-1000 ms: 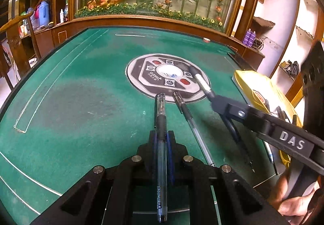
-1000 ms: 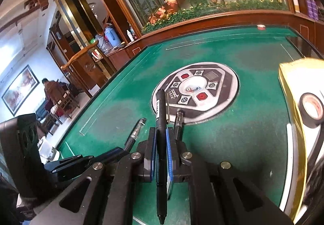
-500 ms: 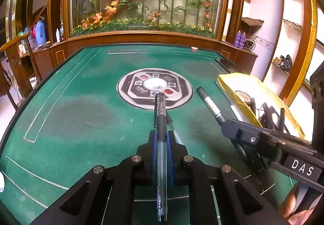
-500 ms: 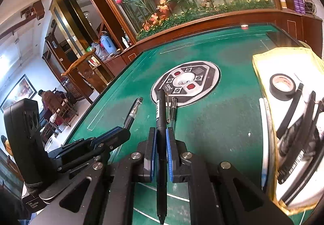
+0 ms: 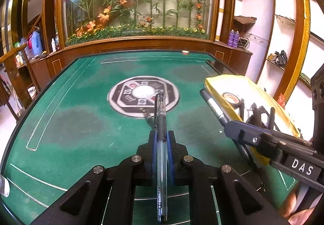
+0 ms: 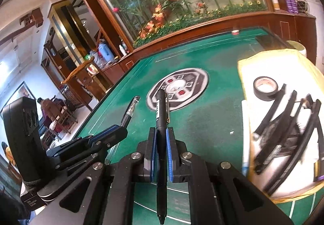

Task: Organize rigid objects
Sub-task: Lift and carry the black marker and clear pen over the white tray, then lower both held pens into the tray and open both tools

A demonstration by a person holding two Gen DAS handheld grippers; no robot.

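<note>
Near the desk's right edge, both grippers, left [image 5: 162, 139] pinching a clear-barrelled pen [image 5: 161, 144], right [image 6: 161, 141] a black marker [image 6: 161, 123], have neared the yellow-rimmed tray [image 6: 243, 66], drop-off likely next.

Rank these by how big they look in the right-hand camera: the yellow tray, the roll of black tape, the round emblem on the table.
1. Yellow tray, by far the largest.
2. Round emblem, mid-table.
3. Roll of black tape, smallest.
The emblem lies farther from the camera than most of the tray, so its true size may be understated.
</note>
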